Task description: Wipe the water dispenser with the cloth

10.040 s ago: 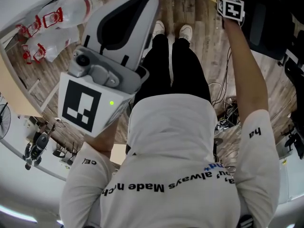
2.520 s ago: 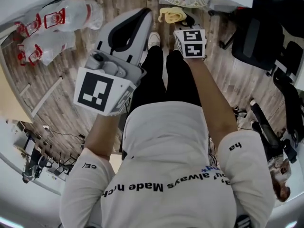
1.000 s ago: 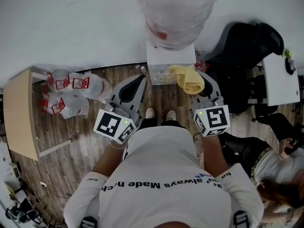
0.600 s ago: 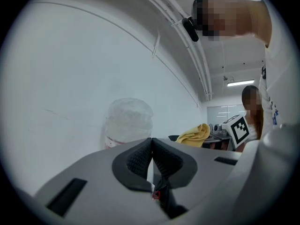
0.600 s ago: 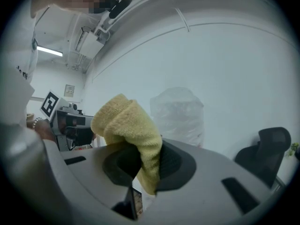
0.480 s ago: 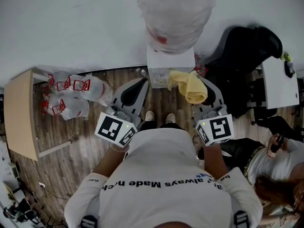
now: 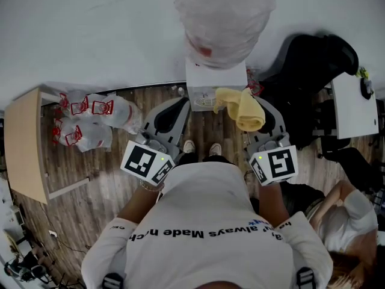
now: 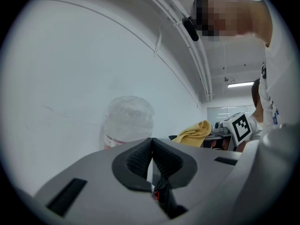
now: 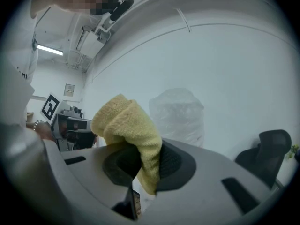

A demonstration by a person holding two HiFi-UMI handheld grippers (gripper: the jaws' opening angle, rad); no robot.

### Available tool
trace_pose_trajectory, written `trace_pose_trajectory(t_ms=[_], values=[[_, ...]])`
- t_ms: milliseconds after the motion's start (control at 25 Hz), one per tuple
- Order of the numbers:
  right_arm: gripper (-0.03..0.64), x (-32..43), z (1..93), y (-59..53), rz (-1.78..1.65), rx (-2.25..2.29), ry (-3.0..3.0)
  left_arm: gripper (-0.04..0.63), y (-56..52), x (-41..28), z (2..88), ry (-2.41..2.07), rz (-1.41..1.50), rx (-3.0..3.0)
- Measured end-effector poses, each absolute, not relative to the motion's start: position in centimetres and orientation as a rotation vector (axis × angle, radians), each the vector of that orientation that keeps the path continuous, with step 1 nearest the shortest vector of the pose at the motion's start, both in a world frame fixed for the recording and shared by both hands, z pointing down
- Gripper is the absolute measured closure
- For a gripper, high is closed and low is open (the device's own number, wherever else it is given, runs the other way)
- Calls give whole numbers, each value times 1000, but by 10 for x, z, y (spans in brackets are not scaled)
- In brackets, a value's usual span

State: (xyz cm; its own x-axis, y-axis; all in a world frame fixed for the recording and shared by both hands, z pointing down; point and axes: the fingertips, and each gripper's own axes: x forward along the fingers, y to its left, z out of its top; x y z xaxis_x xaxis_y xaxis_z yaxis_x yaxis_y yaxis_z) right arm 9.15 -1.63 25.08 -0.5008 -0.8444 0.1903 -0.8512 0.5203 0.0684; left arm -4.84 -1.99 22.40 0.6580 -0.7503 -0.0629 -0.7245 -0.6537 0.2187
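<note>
Right tool (image 9: 147,159) gripping yellow cloth (image 7: 240,108), holding it up just beside white water dispenser (image 7: 215,77), below plastic-wrapped bottle (image 7: 221,17). Left tool (image 8: 152,159) closed, holding nothing. Cloth-to-dispenser contact unclear. Judging wiping not yet begun, with all surfaces remaining.

The water dispenser (image 7: 215,77) is a white box standing upright on the wooden floor at the upper middle of the head view, against the white wall. On its top it carries a large bottle (image 7: 221,15) wrapped in clear plastic, with a red label near the bottle's lower end. The cloth (image 7: 241,106) is yellow and knitted, folded into a soft bunch just below and right of the dispenser, with its lower part pinched between the jaws of the right tool (image 9: 146,159).
</note>
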Motion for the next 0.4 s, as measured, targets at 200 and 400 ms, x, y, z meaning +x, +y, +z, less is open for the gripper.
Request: trace_pose_trajectory(t_ms=[200,400], values=[[554,94,249,-20,48,1450,-2560,577,-24,-45,224,-1203,-214,2704],[554,95,247,-23,46,1449,-2565,577,-28,-43,224,-1200,-212,2703]])
